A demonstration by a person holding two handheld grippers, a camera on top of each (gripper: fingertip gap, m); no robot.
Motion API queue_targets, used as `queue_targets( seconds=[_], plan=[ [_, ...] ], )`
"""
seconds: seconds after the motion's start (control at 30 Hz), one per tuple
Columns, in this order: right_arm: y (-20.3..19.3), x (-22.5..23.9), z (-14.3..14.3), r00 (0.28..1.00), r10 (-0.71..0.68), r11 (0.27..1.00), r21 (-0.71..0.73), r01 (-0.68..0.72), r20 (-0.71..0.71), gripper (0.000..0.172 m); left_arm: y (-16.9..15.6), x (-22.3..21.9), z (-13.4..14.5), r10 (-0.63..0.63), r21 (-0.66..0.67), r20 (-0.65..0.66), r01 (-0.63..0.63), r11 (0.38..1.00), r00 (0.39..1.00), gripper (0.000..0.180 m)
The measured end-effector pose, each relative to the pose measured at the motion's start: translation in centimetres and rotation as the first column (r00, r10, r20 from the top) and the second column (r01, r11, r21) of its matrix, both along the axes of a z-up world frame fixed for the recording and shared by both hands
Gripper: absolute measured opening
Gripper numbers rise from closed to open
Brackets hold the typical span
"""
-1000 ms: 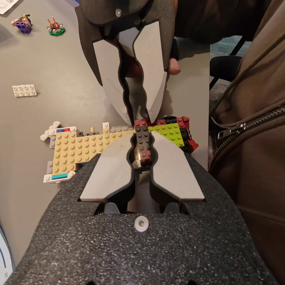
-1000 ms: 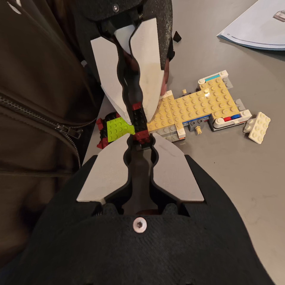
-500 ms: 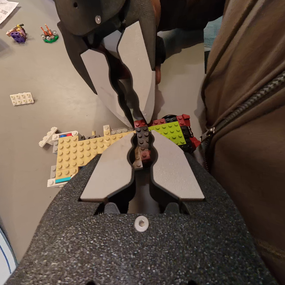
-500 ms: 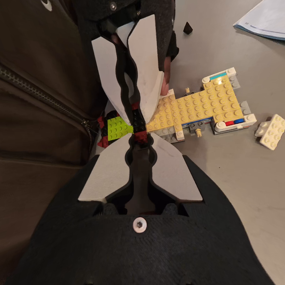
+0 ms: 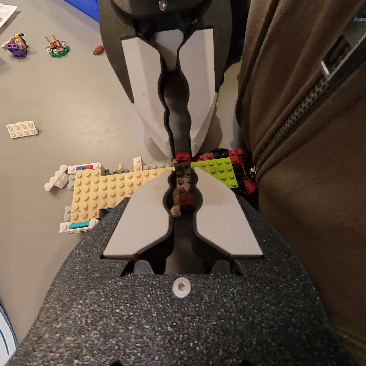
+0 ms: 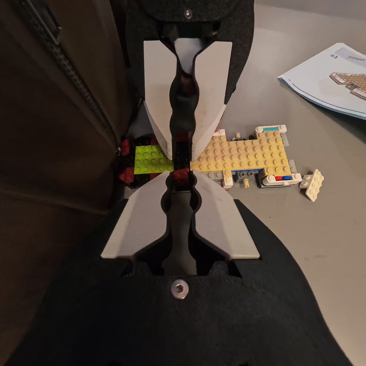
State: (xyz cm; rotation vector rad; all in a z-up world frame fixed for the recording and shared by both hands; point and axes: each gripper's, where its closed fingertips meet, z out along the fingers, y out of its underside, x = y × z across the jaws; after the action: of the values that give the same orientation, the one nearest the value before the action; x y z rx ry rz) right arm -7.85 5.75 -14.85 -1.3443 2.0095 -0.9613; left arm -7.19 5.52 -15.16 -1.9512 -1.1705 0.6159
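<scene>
Left gripper and right gripper clamped on brick model's dark middle strip

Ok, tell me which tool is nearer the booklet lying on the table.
Left. The left tool comes in from the booklet's side of the brick model; the right tool reaches in from the opposite side.

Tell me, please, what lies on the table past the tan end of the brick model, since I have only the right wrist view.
Observer: A loose white plate lies flat, well apart from the brick model.
Operator: Is there anything farther back?
Observer: A small purple build stands there.
Operator: Is it alone?
Observer: No, a round green base with orange pieces sits beside it.
</scene>
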Motion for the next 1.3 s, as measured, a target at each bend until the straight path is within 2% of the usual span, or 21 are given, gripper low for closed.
queue_targets(
  seconds=[0.43, 0.57, 0.67, 0.8, 0.87, 0.93, 1.0, 1.07, 1.17, 1.3],
  plan=[
    [-0.5, -1.3, 0.6, 0.989, -0.076, 0.987, 0.152, 0.057, 0.123, 0.015, -0.1, 0.0, 0.0, -0.002, 0.027, 0.013, 0.001, 1.0, 1.0, 0.015],
    [-0.8, -2.5, 0.4, 0.981, -0.156, 0.978, 0.156, 0.138, 0.112, 0.016, -0.1, 0.0, 0.3, -0.002, 0.041, 0.001, 0.002, 0.999, 1.0, 0.015],
    [-0.5, -3.6, 0.4, 0.968, -0.23, 0.965, 0.153, 0.214, 0.1, 0.016, -0.3, 0.3, 1.6, 0.004, 0.089, -0.066, 0.002, 0.996, 0.998, 0.02],
    [-0.1, -7.1, 1.4, 0.922, -0.384, 0.92, 0.1, 0.378, 0.054, 0.016, -1.4, 0.9, 1.8, 0.055, 0.102, -0.079, -0.047, 0.994, 0.995, 0.02],
    [-0.5, -11.4, 2.8, 0.851, -0.524, 0.852, 0.011, 0.524, 0.024, 0.016, -1.9, 1.3, 1.6, 0.074, 0.076, -0.075, -0.068, 0.995, 0.994, 0.02],
    [-0.7, -17.2, 5.6, 0.733, -0.678, 0.724, -0.126, 0.678, 0.049, 0.016, -2.1, 1.3, 1.7, 0.085, 0.069, -0.084, -0.079, 0.994, 0.993, 0.02],
    [0.0, -22.9, 8.8, 0.59, -0.791, 0.563, -0.184, 0.806, 0.163, 0.016, -2.1, 1.3, 1.7, 0.082, 0.073, -0.082, -0.076, 0.994, 0.993, 0.02],
    [1.3, -27.1, 10.8, 0.47, -0.839, 0.443, -0.158, 0.883, 0.275, 0.016, -2.0, 1.3, 1.5, 0.079, 0.076, -0.066, -0.074, 0.994, 0.995, 0.02],
    [2.9, -31.3, 10.7, 0.341, -0.891, 0.324, -0.104, 0.94, 0.299, 0.016, -1.9, 1.3, 1.2, 0.07, 0.066, -0.053, -0.066, 0.996, 0.996, 0.02],
    [4.0, -34.7, 9.2, 0.207, -0.957, 0.184, -0.129, 0.975, 0.201, 0.016, -1.8, 1.3, 0.9, 0.066, 0.036, -0.043, -0.065, 0.997, 0.997, 0.02]
  ],
)
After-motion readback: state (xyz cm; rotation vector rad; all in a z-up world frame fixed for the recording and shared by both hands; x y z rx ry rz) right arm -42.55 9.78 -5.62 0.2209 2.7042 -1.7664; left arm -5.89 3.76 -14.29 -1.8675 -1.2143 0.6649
